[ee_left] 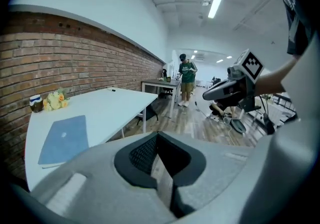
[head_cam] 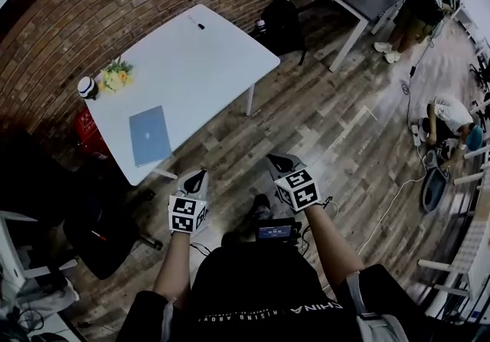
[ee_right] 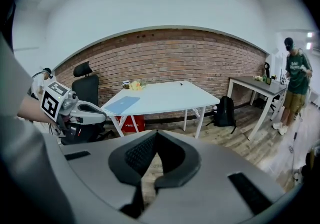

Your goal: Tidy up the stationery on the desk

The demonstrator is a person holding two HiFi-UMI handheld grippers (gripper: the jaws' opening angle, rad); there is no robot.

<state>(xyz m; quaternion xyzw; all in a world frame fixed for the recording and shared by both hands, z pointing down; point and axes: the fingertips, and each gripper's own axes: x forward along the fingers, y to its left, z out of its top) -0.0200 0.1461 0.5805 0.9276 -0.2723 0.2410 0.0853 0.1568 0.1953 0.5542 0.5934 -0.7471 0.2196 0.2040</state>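
Flowers [head_cam: 115, 75] beside jar [head_cam: 86, 87] on desk [head_cam: 191, 57]

Not much to read here tbh. Upside down on the black shirt [head_cam: 245, 287]: "CHINA" in pale capitals, plus a smaller line that looks like "RISING ABOVE", too tiny past that. White print on the red box [ee_right: 127, 123] under the worktop [ee_right: 165, 98], too blurry to make out. Just square black-and-white marker patterns on the left tool [head_cam: 200, 174] and right tool [head_cam: 277, 158], no letters or digits.
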